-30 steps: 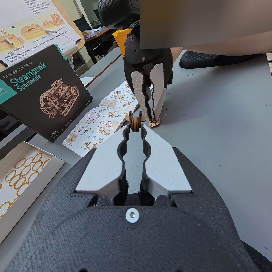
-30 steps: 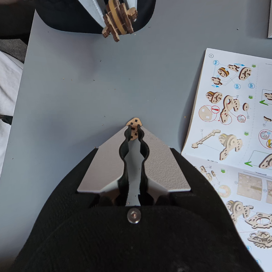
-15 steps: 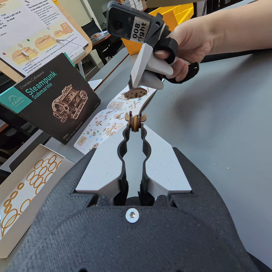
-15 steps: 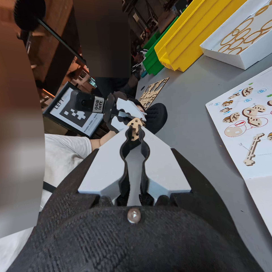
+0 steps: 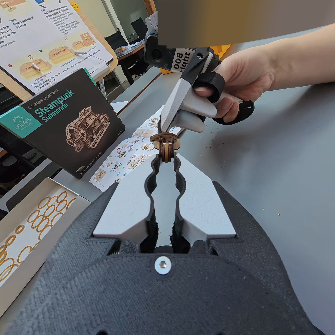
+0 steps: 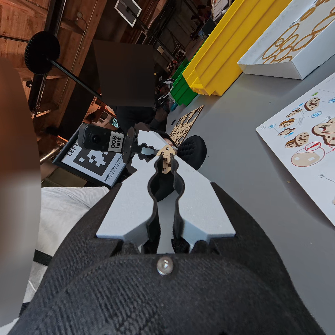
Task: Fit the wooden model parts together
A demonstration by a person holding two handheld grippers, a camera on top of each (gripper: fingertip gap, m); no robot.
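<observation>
While clamped, layered wooden stack (image 5: 165,151) meets flat plate (image 5: 164,136)

Printed writing stands on the dark box (image 5: 68,123), the poster (image 5: 54,36) behind it, and the open booklet (image 5: 126,157). A white label (image 5: 181,60) sits on the right gripper (image 5: 161,130), another label (image 6: 116,141) on the left gripper (image 6: 163,151). A framed sign (image 6: 90,161) bears a square code.

Looks like a workshop or maker space: grey table (image 5: 272,163), stacked yellow bins (image 6: 217,59) and green bins (image 6: 181,90), timber walls (image 6: 16,23), instruction poster (image 5: 54,45), kit box (image 5: 63,123), laser-cut plywood sheet (image 6: 184,123).
</observation>
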